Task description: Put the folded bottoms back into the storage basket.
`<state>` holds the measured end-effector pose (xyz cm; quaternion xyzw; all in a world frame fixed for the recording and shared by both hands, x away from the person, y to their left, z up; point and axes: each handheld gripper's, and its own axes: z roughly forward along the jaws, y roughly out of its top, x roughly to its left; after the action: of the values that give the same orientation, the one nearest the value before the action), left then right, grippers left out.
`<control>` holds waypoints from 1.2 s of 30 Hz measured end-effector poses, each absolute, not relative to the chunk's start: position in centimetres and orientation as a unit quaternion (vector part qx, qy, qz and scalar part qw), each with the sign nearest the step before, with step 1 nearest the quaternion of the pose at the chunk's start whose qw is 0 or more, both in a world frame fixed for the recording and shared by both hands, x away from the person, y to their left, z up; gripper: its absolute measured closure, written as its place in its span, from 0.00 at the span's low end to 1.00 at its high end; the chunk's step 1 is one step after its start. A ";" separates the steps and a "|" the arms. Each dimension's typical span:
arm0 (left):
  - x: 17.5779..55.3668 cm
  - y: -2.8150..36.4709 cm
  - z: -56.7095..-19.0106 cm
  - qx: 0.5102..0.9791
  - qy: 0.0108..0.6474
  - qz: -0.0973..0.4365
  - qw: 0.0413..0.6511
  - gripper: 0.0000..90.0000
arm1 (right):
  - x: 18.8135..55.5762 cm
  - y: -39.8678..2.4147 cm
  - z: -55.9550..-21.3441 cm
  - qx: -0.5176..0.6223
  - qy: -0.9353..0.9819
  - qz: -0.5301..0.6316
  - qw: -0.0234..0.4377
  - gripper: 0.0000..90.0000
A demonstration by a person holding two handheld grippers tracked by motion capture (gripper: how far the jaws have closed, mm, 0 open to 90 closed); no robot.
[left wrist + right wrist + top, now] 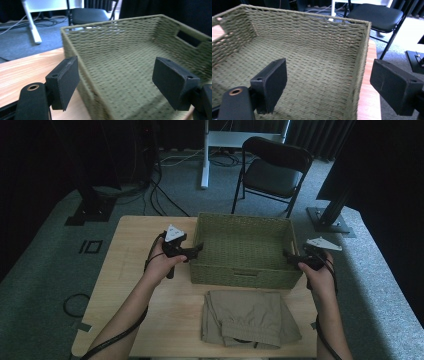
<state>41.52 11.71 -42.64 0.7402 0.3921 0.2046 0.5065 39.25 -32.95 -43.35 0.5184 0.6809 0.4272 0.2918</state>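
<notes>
**A:** Start with the high view. Where did the basket sit?

**B:** The green woven basket [243, 249] stood on the wooden table [125, 265], just past centre toward twelve o'clock. Folded khaki trousers [247, 317] lay just beside it at its six o'clock. The left gripper [196, 251] was at the basket's nine o'clock wall, the right gripper [289, 255] at its three o'clock wall. A black chair [272, 170] stood on the floor beyond, at twelve o'clock.

**A:** Left gripper view: jaw condition?

**B:** Jaws apart. The left gripper [117, 82] straddled the basket's side wall [82, 82]: one pad [65, 80] was outside, over the table [27, 67], and the other over the basket's floor. A clear gap showed between the inner pad and the wall; the outer pad stood close beside it, and contact could not be confirmed. A handle slot [188, 38] was visible in the wall at two o'clock.

**A:** Right gripper view?

**B:** Same arrangement, mirrored. The right gripper [332, 87] had its jaws apart, astride the basket wall [359, 75]: one pad [270, 83] was over the woven floor, the other outside, over the table edge [370, 100]. Neither pad pressed on the weave. The chair [377, 15] stood at one o'clock.

**A:** Basket contents?

**B:** Woven floor bare in both gripper views.
</notes>
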 end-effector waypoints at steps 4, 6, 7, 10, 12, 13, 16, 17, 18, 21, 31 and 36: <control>40.4 11.4 -42.5 0.743 0.377 0.197 0.516 0.25 | 38.1 -32.4 -43.2 0.507 0.684 0.437 0.290 0.15; 40.2 11.3 -42.5 0.742 0.377 0.197 0.518 0.25 | 37.8 -32.2 -43.2 0.504 0.685 0.440 0.290 0.15; 39.7 11.2 -42.7 0.745 0.369 0.198 0.519 0.25 | 37.2 -32.0 -43.1 0.501 0.683 0.446 0.290 0.15; 39.2 11.1 -42.8 0.748 0.363 0.196 0.519 0.25 | 36.3 -31.6 -43.1 0.493 0.684 0.451 0.291 0.15; 38.8 11.1 -43.1 0.751 0.359 0.200 0.517 0.25 | 36.1 -31.5 -43.1 0.492 0.685 0.452 0.291 0.15; 38.6 11.1 -43.2 0.754 0.353 0.202 0.515 0.25 | 35.8 -31.3 -43.2 0.490 0.687 0.451 0.291 0.15; 38.0 11.0 -43.5 0.752 0.351 0.197 0.521 0.25 | 35.2 -30.8 -43.5 0.489 0.692 0.447 0.286 0.15; 37.8 11.0 -43.6 0.753 0.350 0.195 0.523 0.25 | 35.0 -30.7 -43.6 0.489 0.692 0.449 0.284 0.15; 37.5 11.0 -43.6 0.753 0.348 0.194 0.524 0.25 | 34.7 -30.6 -43.7 0.490 0.690 0.453 0.283 0.15; 36.8 10.8 -43.9 0.756 0.342 0.182 0.528 0.25 | 34.0 -30.3 -44.0 0.487 0.689 0.459 0.278 0.15; 35.2 9.8 -45.5 0.766 0.328 0.169 0.526 0.25 | 31.9 -29.9 -44.9 0.472 0.694 0.472 0.268 0.15; 34.6 9.6 -46.3 0.771 0.325 0.165 0.523 0.25 | 31.0 -29.6 -46.1 0.463 0.706 0.471 0.255 0.16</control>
<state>34.65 9.56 -46.28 0.7705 0.3252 0.1647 0.5229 30.98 -29.56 -46.11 0.4630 0.7061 0.4714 0.2547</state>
